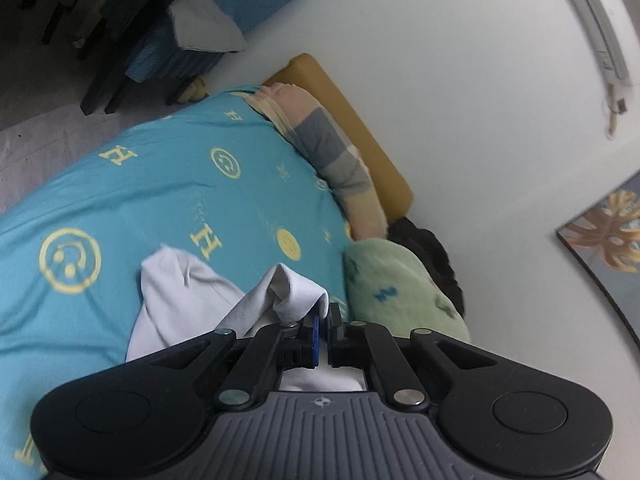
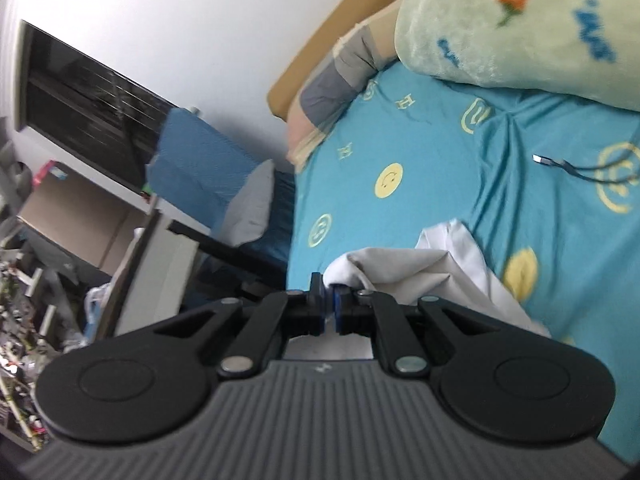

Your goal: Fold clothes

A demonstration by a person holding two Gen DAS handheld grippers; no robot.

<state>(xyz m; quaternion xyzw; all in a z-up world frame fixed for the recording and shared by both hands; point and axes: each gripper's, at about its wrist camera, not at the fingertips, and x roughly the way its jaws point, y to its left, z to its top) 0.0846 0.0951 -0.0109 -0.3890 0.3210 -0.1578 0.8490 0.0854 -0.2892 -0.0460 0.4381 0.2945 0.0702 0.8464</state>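
Observation:
A white garment (image 1: 180, 300) lies crumpled on a turquoise bedsheet (image 1: 160, 184) with yellow smiley prints. My left gripper (image 1: 323, 312) is shut on a bunched edge of the white garment, which drapes over its left finger. In the right wrist view the same white garment (image 2: 432, 268) spreads right of the fingers. My right gripper (image 2: 329, 292) is shut on another bunched edge of it, held just above the sheet (image 2: 400, 208).
A pale green plush blanket (image 1: 396, 284) and a striped pillow (image 1: 332, 148) lie along the headboard (image 1: 360, 120); the blanket also shows in the right wrist view (image 2: 520, 28). A cable with a plug (image 2: 560, 164) lies on the sheet. A blue chair (image 2: 208, 172) and cluttered shelves (image 2: 24, 288) stand beside the bed.

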